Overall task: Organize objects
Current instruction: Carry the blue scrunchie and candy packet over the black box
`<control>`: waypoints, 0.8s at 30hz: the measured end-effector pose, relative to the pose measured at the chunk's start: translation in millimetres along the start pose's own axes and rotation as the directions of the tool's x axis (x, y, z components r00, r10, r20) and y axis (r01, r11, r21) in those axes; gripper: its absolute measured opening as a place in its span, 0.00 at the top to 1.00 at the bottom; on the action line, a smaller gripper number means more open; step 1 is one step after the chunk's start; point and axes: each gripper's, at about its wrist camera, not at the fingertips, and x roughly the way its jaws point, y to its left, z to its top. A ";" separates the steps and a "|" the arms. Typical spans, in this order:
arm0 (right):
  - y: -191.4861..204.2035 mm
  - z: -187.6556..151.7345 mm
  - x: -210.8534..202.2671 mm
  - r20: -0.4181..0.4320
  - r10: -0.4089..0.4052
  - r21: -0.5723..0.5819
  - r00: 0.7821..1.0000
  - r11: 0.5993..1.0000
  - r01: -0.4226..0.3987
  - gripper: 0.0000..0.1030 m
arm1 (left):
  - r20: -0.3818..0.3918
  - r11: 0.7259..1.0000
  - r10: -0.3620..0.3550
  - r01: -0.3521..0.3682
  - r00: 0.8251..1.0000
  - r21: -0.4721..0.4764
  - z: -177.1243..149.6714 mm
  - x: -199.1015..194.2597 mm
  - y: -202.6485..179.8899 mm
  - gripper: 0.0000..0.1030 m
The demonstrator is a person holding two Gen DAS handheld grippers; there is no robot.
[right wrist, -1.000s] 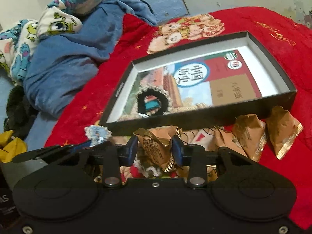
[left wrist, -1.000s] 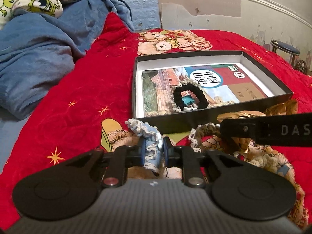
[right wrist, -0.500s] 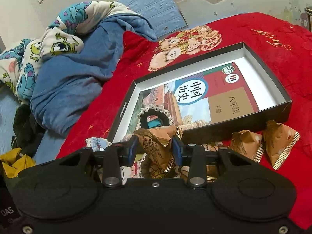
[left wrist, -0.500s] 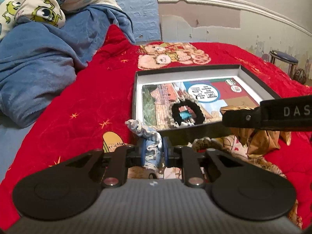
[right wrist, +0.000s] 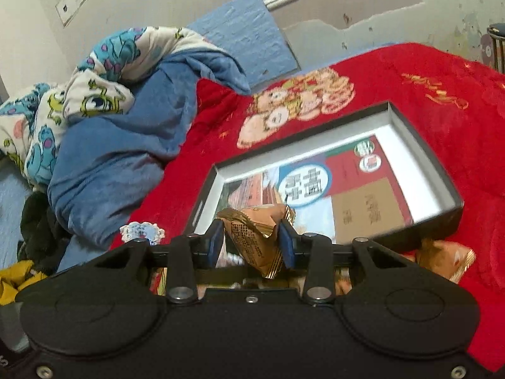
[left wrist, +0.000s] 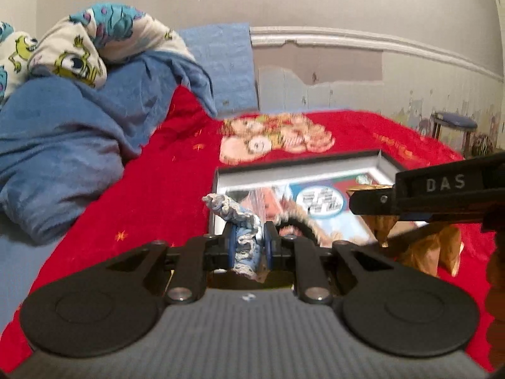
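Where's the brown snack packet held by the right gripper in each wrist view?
Left wrist: right edge, brown snack packet hanging below the right gripper's black finger marked DAS, in front of the box.
Right wrist: bottom centre, brown snack packet pinched in the right gripper.
Shared landmark: black box holding the book, on the red blanket.

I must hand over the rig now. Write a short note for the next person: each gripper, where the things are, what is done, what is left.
Left gripper: shut on the blue lace scrunchie, raised at the box's near left corner.
Right gripper: shut on a gold snack packet, raised before the box's near edge.
Box: open on the red blanket, with a book lying inside.
Done: a black scrunchie appears to be in the box already.
Left: put both held things in, then the snack packets on the blanket by the box's front wall.
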 end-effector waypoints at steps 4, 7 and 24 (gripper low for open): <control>-4.0 12.5 -3.4 0.035 -0.003 0.023 0.999 1.000 0.002 0.65 | 0.051 0.997 -0.048 0.051 0.998 -0.056 8.7 -1.0 4.4 0.80; -8.2 19.4 -5.4 0.061 -0.006 0.038 0.998 0.999 0.004 0.64 | 0.081 0.995 -0.074 0.079 0.994 -0.068 12.3 -3.6 5.6 0.80; -17.6 39.6 -20.4 0.107 -0.007 0.070 0.994 0.998 -0.001 0.65 | 0.111 0.987 -0.141 0.149 0.984 -0.062 12.3 -5.7 -3.8 0.80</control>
